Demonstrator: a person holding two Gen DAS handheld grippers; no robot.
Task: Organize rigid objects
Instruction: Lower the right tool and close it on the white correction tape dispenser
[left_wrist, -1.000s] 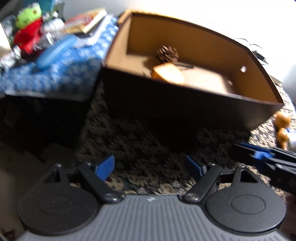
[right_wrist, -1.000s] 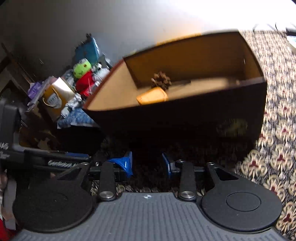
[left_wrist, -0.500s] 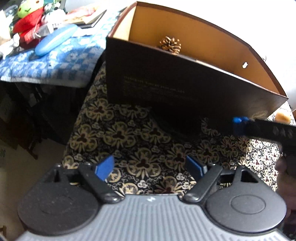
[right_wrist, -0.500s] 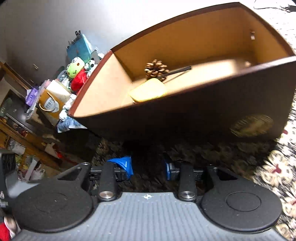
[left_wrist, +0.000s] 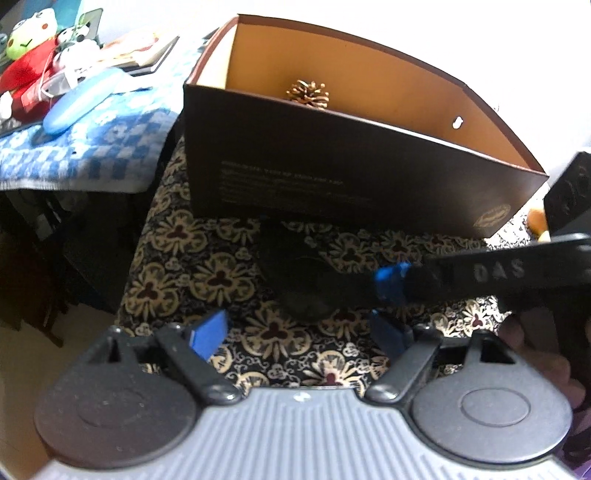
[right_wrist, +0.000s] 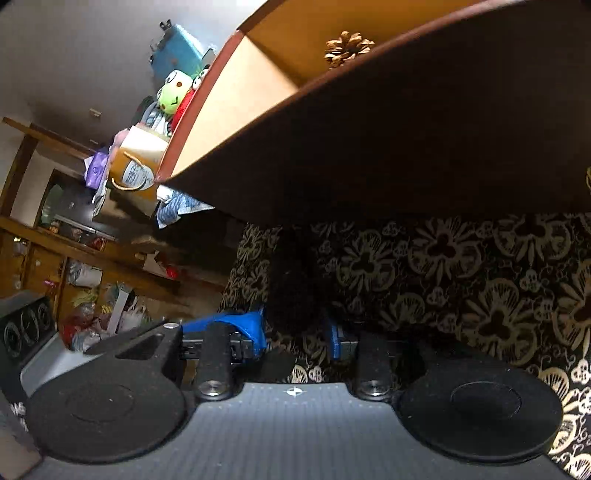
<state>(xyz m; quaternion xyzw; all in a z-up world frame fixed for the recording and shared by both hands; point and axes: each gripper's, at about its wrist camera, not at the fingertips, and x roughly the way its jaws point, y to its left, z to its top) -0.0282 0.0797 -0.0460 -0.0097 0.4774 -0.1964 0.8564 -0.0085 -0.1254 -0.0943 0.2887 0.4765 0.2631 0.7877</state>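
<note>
Pine cone (left_wrist: 308, 94), brown, open-scaled, boxed

Green frog plush (left_wrist: 23, 34), checkered cloth (left_wrist: 92, 147)

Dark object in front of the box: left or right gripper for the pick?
Right. The right gripper has the dark object between its fingers; the left gripper sits further back, wide open and empty.

Right claw (right_wrist: 295, 332) lower, nearer box (right_wrist: 406, 147)
</note>
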